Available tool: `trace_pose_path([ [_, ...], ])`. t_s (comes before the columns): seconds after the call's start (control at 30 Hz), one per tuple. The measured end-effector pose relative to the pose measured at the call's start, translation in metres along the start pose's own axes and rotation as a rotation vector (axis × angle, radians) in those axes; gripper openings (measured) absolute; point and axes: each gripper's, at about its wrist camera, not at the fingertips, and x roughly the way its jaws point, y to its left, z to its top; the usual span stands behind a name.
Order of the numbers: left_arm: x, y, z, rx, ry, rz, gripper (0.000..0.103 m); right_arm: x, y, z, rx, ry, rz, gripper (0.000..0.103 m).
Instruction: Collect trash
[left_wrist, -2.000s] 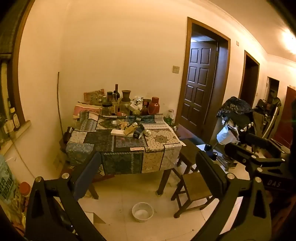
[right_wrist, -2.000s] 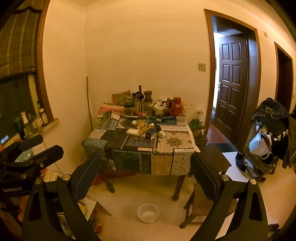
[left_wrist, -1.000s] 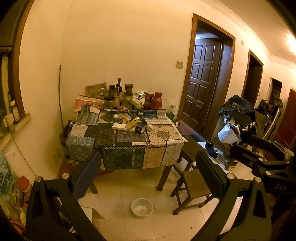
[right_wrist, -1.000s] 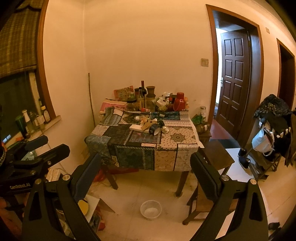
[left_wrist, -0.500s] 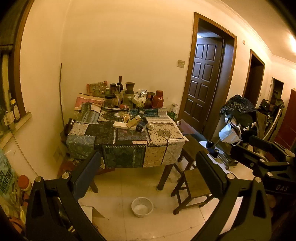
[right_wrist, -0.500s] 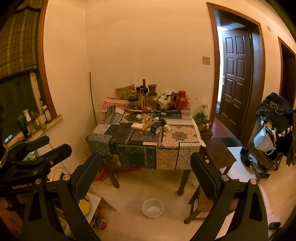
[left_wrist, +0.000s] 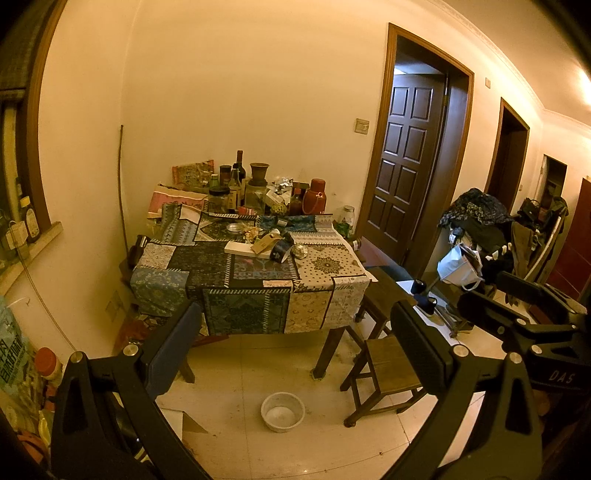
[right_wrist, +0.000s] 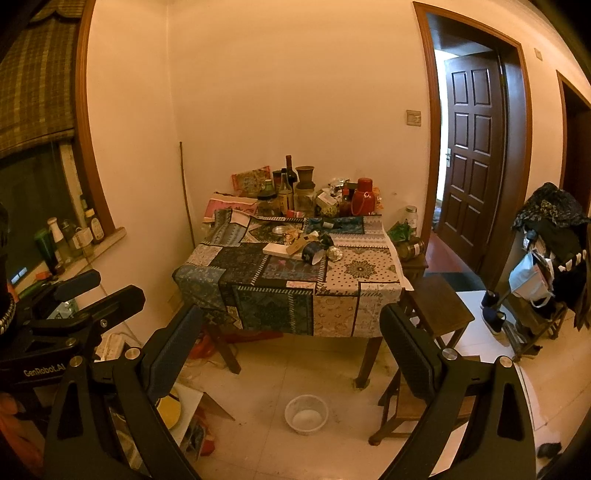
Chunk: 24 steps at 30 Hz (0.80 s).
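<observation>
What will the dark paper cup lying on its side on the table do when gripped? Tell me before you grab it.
The dark paper cup lies tipped with its open mouth facing the camera, so a nudge would probably roll it across the tablecloth. It looks thin-walled and empty, so likely light and easily crushed. Both grippers, left and right, stand open and far off.
</observation>
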Motion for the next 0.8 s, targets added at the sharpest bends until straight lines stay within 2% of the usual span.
trace_pose_path([
  [0.5, 0.011, 0.002, 0.003, 0.002, -0.003, 0.011, 0.103, 0.001, -0.003, 0.004, 0.003, -0.002, 0.010, 0.096],
  [0.8, 0.031, -0.025, 0.021, -0.001, -0.025, 0.041, 0.103, 0.009, -0.028, 0.018, -0.004, -0.026, 0.023, 0.096],
])
